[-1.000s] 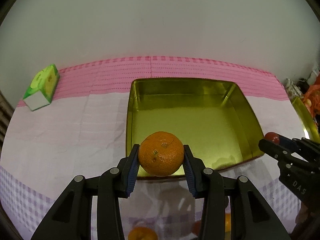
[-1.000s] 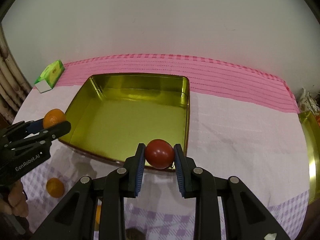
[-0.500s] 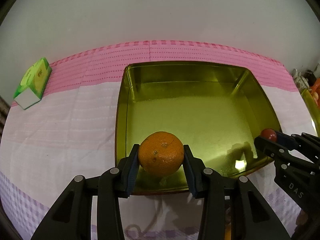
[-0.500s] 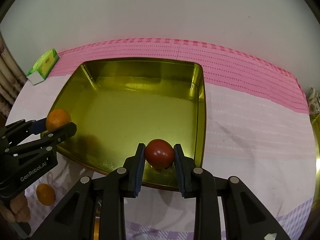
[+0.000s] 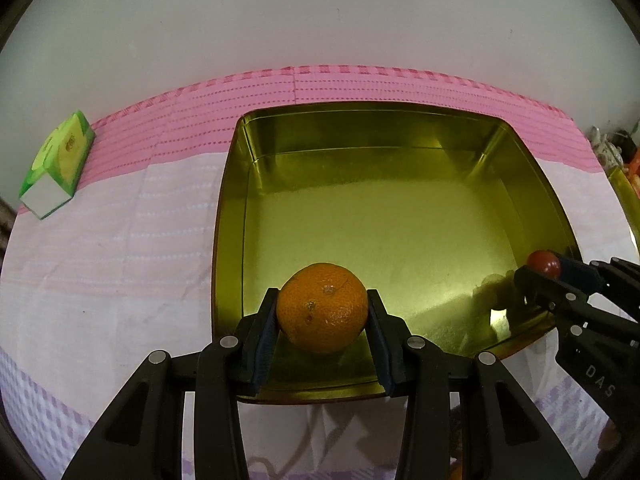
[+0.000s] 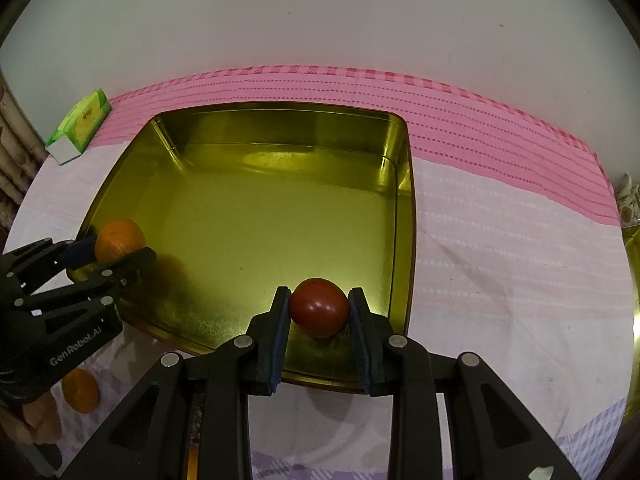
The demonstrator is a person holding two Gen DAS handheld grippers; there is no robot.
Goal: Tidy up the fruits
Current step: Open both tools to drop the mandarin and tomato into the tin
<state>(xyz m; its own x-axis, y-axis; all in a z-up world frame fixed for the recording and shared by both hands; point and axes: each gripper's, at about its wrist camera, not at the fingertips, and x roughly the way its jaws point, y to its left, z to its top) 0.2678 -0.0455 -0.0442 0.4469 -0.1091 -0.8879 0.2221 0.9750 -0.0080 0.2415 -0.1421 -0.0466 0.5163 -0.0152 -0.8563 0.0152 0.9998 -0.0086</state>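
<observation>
A square gold tin [image 5: 228,240] lies open on the pink and white cloth. My left gripper [image 5: 322,295] is shut on an orange mandarin [image 5: 322,312], which it holds just above the tin's floor at the near left corner. My right gripper [image 6: 319,292] is shut on a dark red tomato [image 6: 320,310], held low inside the tin [image 6: 404,220] near its near right corner. Each view shows the other tool: the right gripper [image 5: 540,272] with the tomato [image 5: 543,263], and the left gripper [image 6: 120,249] with the mandarin [image 6: 119,237].
A green carton [image 5: 56,168] lies at the far left of the cloth, against the white wall. Another mandarin [image 6: 80,390] rests on the cloth in front of the tin, beside a person's hand [image 6: 36,424]. A second gold tin's edge [image 5: 624,188] shows at the right.
Both grippers have come forward and down, from in front of the tin's near rim to inside it. Each still grips its fruit.
</observation>
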